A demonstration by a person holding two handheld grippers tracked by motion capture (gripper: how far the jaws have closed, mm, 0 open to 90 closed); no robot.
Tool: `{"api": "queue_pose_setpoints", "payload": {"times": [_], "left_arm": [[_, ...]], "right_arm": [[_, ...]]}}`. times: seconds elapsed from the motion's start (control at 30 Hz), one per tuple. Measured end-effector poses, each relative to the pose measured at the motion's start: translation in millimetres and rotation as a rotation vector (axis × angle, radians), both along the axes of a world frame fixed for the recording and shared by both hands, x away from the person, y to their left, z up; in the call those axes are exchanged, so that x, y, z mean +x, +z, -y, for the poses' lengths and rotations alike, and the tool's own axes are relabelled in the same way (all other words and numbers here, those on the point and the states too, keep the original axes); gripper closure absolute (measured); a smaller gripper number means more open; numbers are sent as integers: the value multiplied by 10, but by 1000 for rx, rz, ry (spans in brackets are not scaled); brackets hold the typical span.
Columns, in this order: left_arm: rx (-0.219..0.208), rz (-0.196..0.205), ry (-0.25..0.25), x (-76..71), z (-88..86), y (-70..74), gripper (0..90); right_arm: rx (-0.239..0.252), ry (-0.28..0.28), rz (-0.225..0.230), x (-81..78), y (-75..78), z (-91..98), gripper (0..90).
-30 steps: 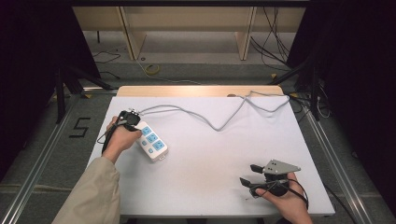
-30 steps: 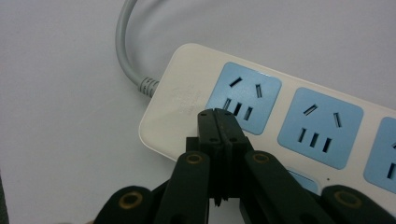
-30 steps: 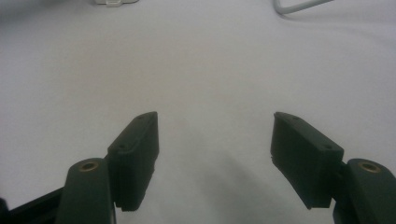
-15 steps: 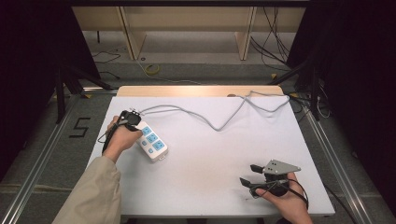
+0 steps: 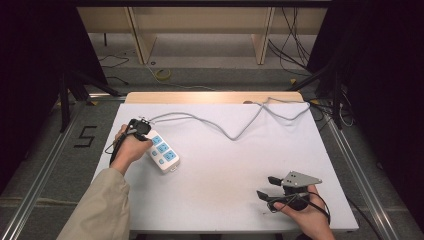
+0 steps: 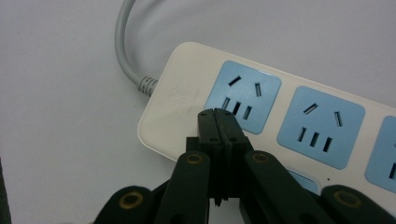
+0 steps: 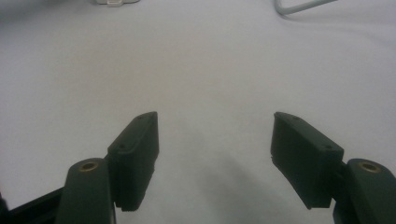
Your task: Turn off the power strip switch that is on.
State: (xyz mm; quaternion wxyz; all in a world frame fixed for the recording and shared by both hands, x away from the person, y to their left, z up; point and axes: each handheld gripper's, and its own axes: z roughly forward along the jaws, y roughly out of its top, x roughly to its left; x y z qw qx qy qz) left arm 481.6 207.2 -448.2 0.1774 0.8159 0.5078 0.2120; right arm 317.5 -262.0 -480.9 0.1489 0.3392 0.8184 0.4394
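One white power strip (image 5: 161,152) with three blue sockets lies at the table's (image 5: 225,165) left side. The left gripper (image 6: 217,114), jaws together, rests over its cord end. The right gripper (image 7: 215,135) stands apart, holding nothing. The high view shows the whole grey cord (image 5: 235,131).

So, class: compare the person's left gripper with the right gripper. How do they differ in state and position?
The left gripper has its jaws shut together, nothing between them; the right gripper has its jaws wide apart. The left gripper's tips sit over the power strip near its cable end; the right gripper has only bare table ahead of it. Both have black jaws, and each is held in a hand.
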Motion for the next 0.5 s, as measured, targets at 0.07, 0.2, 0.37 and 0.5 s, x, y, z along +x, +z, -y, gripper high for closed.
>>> {"api": "queue_pose_setpoints", "payload": {"times": [0.07,0.2,0.37,0.5], "left_arm": [[7,-1,-5,0,12,2,898],[7,-10,-8,3,23,8,898],[2,-8,0,3,24,6,898],[7,-5,5,4,28,5,898]], "right_arm": [[1,1,0,3,-3,-2,334],[-1,1,-1,2,0,-4,334],[0,1,0,2,-3,-4,334],[-1,1,-1,-1,0,0,333]]}}
